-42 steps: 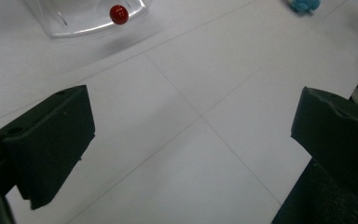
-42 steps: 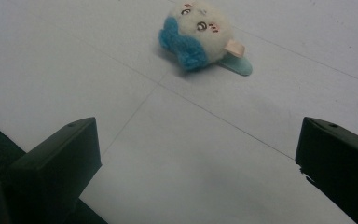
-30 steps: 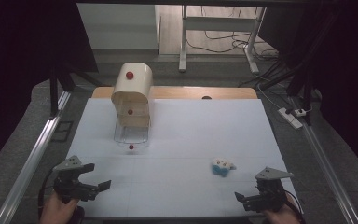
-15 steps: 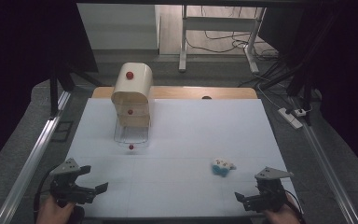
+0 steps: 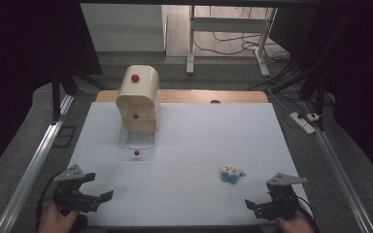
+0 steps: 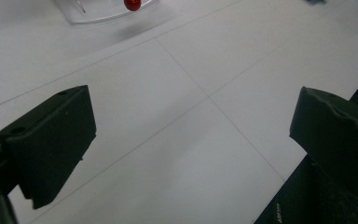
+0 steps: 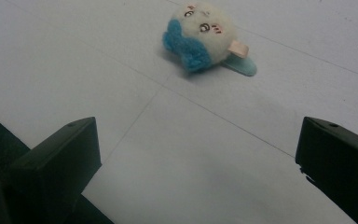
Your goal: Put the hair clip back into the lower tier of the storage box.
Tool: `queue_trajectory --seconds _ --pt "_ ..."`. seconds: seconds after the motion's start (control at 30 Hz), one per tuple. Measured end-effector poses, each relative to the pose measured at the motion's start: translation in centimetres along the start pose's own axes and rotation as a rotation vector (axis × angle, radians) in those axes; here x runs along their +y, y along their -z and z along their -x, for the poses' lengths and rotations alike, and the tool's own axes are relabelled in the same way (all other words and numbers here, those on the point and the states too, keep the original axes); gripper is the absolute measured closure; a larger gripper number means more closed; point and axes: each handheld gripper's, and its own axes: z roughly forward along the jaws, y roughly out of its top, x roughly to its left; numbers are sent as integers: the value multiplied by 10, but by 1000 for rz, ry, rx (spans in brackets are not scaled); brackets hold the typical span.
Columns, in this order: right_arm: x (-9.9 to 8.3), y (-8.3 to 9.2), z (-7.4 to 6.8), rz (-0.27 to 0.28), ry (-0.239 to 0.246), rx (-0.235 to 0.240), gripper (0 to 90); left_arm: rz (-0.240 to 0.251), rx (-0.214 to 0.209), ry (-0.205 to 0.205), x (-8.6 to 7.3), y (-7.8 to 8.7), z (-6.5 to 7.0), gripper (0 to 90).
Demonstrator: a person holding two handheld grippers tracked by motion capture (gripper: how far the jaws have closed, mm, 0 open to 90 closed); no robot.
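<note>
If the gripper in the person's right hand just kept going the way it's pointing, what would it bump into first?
Probably the small plush toy. The right gripper has its jaws wide apart over the bare white table, and the toy lies ahead, slightly off the middle line, so it might only graze it.

Dim, bluish light; dark surroundings, soft shadows on the table [image 5: 184, 145], slightly grainy.

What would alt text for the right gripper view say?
A small white and blue plush toy lies on a white table, just ahead of the right gripper, whose two black jaws stand wide apart with nothing between them.
</note>
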Motion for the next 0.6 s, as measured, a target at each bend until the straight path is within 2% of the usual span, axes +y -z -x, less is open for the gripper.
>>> queue_trajectory --seconds 0.2,0.43,0.6 --pt "1 -1 0 5 7 -3 0 -5 0 0 0 -1 1 5" --pt "5 -5 0 28 35 25 0 -5 -6 3 1 -1 -1 7" --pt "9 -8 -1 26 28 25 0 -7 -9 4 1 -1 -1 8"
